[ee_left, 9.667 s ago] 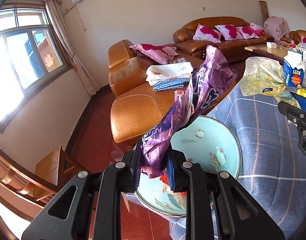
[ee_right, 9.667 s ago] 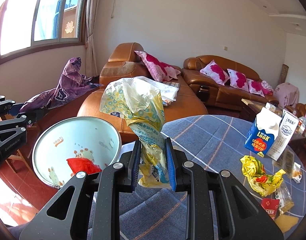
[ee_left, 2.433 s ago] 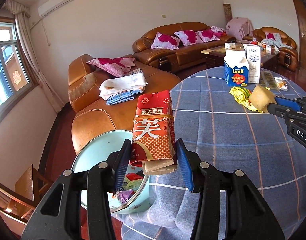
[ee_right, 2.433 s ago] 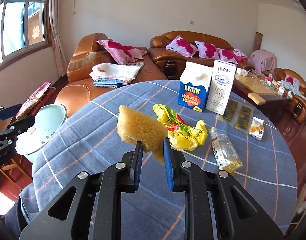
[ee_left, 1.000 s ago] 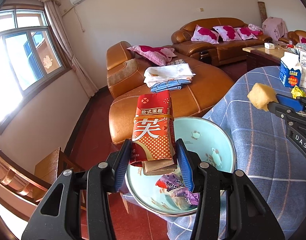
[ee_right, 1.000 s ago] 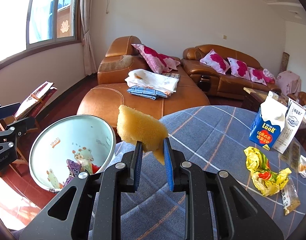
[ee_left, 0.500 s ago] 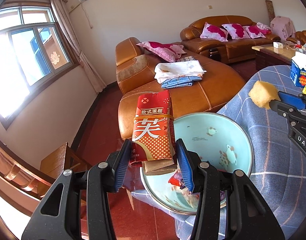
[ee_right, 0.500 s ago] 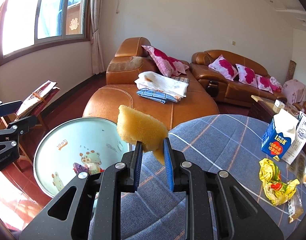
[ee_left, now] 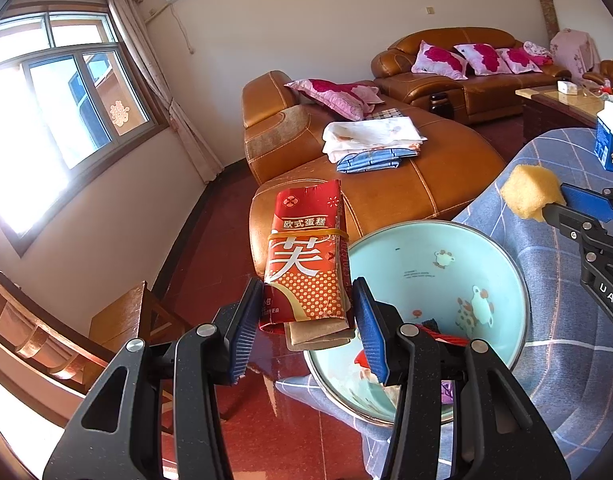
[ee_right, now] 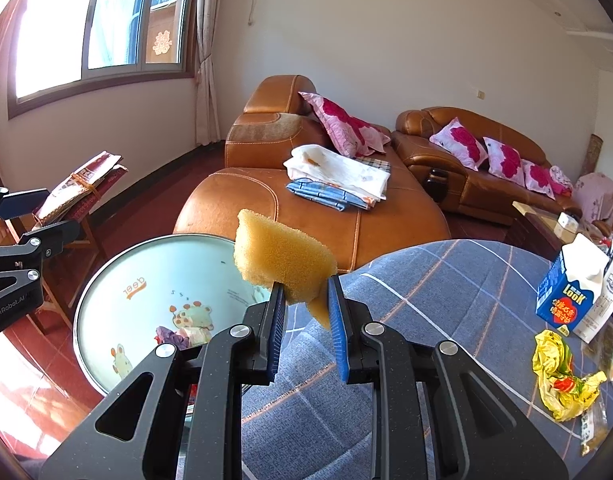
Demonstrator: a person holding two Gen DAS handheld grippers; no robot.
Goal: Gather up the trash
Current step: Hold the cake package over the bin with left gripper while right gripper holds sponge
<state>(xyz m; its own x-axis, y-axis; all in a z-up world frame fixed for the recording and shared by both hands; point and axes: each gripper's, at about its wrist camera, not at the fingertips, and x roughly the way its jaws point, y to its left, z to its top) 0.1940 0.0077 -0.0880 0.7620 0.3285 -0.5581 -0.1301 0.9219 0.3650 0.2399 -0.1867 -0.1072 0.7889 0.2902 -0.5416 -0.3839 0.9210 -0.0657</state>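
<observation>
Two wrist views over a round tabletop (ee_right: 446, 280) draped in a blue checked cloth, in a sunlit living room.

Left view: the left claw (ee_left: 308, 314) is clamped on a flattened red packet (ee_left: 306, 258) bound with a rubber band, a tan piece tucked beneath it. The packet stands upright between the blue pads (ee_left: 246, 322), at 12 o'clock from the claw. A pale blue basin (ee_left: 438, 272) with cartoon animals printed inside sits at the tabletop's edge, at 3 o'clock from the packet and just beside it. Crumpled wrappers lie in the basin's bottom, partly hidden behind the claw. At 2 o'clock, the right claw enters from the frame edge holding a yellow sponge (ee_left: 530, 192) over the cloth, just past the basin rim.

Right view: the right claw (ee_right: 306, 320) is closed on the sponge (ee_right: 282, 260), which bulges above the pads at 12 o'clock. The basin (ee_right: 146, 292) lies at 9 o'clock, with purple and pale scraps inside. The left claw (ee_right: 30, 220) and its packet show at the far left. At 3 o'clock, near the tabletop's far side, stand a blue carton (ee_right: 566, 292) and a white carton beside it; a crumpled yellow wrapper (ee_right: 562, 380) lies at 4 o'clock.

Behind, an orange leather sofa (ee_right: 306, 208) carries folded cloths and pink pillows.
</observation>
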